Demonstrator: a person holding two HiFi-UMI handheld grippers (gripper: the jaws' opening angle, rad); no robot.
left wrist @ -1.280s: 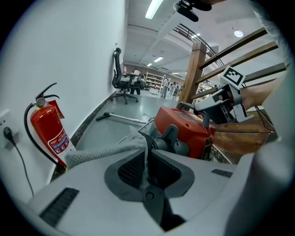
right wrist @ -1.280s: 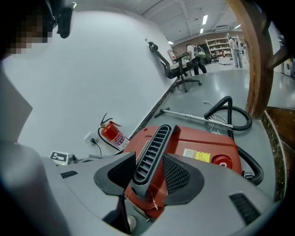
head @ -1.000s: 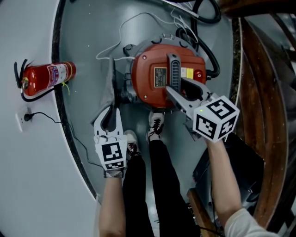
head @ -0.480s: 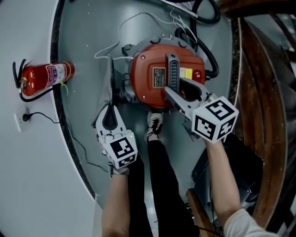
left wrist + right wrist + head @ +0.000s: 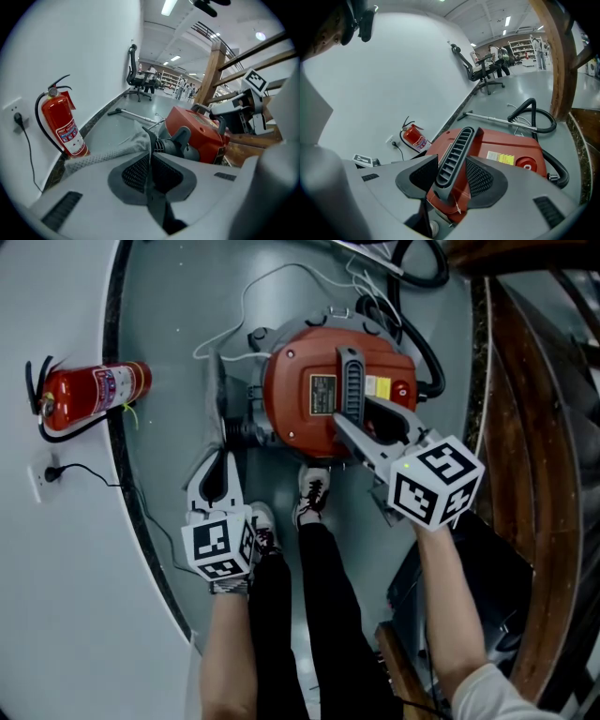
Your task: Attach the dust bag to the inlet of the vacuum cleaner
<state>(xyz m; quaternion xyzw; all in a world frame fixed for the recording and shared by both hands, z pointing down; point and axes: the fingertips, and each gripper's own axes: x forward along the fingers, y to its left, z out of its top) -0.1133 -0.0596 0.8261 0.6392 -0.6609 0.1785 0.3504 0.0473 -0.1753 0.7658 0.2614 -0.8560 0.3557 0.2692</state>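
Your left tongs (image 5: 223, 457) point downward; jaws have just been closing and now pinch the limp grey dust bag (image 5: 223, 395), at 9 o'clock of the vacuum cleaner (image 5: 305, 413). Your right tongs (image 5: 349, 423) clamp its handle (image 5: 352, 371).

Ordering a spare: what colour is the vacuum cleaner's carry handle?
The handle is dark grey, clearest in the right gripper view.

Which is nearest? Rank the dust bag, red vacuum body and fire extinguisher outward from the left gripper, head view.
1. dust bag, between the jaws of the left gripper, which have just been closing on it.
2. red vacuum body, up and right of the gripper.
3. fire extinguisher, far left by the wall.
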